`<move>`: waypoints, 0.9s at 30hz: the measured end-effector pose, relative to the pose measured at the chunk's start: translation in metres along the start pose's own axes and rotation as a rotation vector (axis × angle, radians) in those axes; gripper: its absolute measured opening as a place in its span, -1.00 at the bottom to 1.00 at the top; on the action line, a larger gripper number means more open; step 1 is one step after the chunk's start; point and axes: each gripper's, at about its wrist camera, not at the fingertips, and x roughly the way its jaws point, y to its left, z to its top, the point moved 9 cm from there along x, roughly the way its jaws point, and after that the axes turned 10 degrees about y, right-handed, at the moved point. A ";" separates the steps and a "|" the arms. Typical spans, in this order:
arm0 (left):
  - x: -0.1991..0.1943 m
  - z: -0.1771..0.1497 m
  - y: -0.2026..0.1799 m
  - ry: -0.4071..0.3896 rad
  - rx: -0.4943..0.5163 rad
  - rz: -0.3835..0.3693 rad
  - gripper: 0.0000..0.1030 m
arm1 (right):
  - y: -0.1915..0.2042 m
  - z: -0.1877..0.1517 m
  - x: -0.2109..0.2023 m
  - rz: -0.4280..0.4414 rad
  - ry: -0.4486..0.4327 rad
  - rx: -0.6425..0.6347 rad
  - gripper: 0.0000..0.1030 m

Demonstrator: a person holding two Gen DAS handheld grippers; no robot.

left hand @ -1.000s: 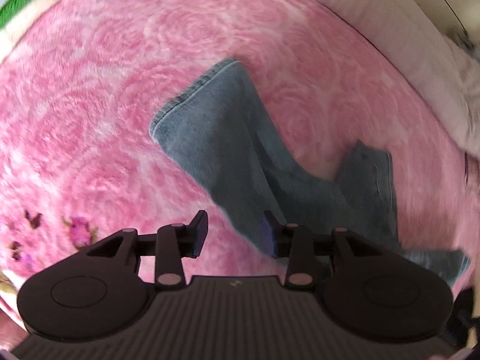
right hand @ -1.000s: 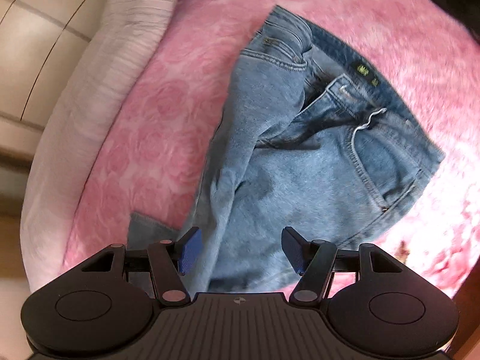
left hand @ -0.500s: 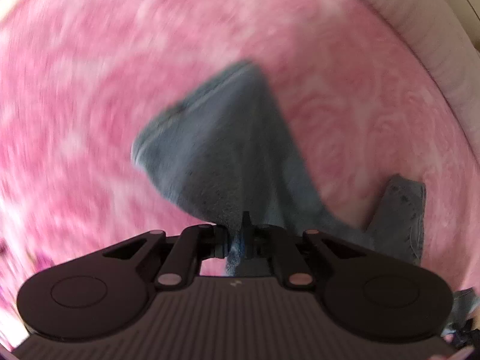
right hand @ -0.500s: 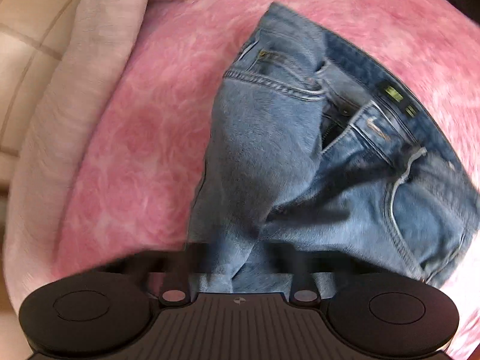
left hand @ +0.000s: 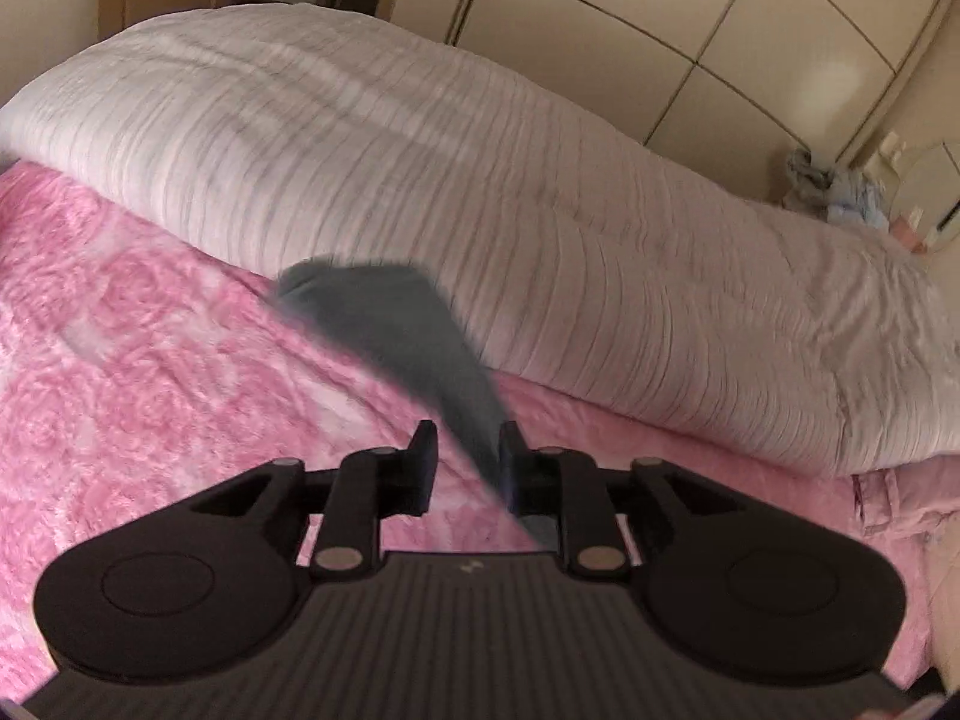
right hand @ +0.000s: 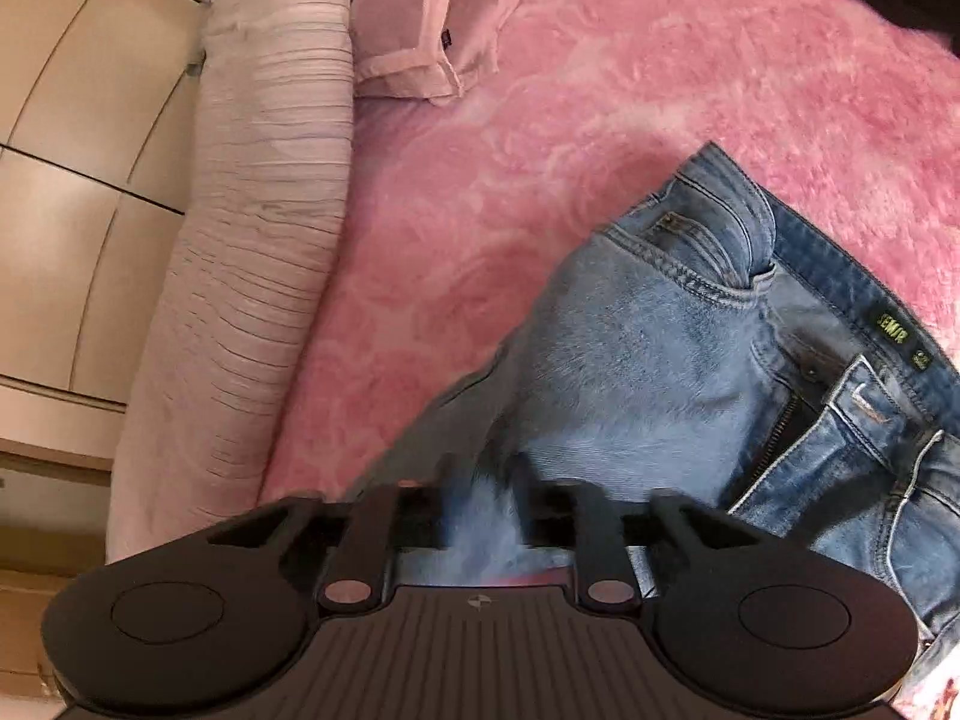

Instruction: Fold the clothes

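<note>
Once clamped shut, both tongs (left hand: 465, 456) reopened.

Both tongs point steeply downward. The left tongs (left hand: 465, 459) have just been opening, jaws parted with denim lying against the right-hand one. The right tongs (right hand: 480, 501), blurred, have likewise been opening, cloth between them.

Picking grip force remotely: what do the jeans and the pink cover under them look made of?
Jeans: washed blue denim, matte, going by the contrast stitching, zip and waistband label. Pink cover: probably plush fleece, with soft nap and an embossed rose pattern.
</note>
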 end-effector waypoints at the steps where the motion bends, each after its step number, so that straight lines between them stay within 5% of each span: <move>1: 0.005 -0.009 0.000 0.027 0.010 0.002 -0.51 | -0.001 -0.001 -0.004 0.021 0.000 -0.006 -0.20; 5: 0.028 -0.085 0.015 0.200 0.003 0.017 -0.45 | -0.030 -0.017 -0.015 0.016 0.031 0.029 -0.16; 14: 0.041 -0.298 0.049 0.575 -0.014 0.034 -0.46 | -0.153 -0.087 -0.047 -0.187 0.154 0.149 -0.16; 18: 0.054 -0.330 0.047 0.594 -0.055 0.012 -0.43 | -0.196 -0.113 -0.059 -0.228 0.162 0.224 -0.16; 22: 0.073 -0.330 0.050 0.549 -0.072 0.034 -0.41 | -0.230 -0.125 -0.066 -0.227 0.119 0.321 -0.10; 27: 0.088 -0.321 0.031 0.503 0.052 0.031 -0.24 | -0.256 -0.131 -0.064 -0.172 0.063 0.418 -0.04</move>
